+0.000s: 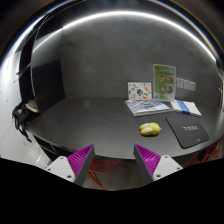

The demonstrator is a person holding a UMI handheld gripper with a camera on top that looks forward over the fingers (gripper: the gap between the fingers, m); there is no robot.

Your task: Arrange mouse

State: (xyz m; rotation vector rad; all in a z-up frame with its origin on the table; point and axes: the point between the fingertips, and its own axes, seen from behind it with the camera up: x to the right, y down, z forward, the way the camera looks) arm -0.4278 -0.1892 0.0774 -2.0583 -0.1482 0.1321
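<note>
A small yellow mouse [149, 129] lies on the grey table [90, 120], ahead of my fingers and to the right. A black mouse pad [187, 131] lies just right of it. My gripper [113, 163] is open and empty, its two purple pads [80, 160] wide apart above the table, well short of the mouse. Nothing stands between the fingers.
Behind the mouse lie a printed leaflet [146, 105] and a blue-edged booklet [185, 106]; a green-and-white box [163, 79] stands upright at the back. A dark chair [25, 110] is at the left. Red cables [95, 176] show under the fingers.
</note>
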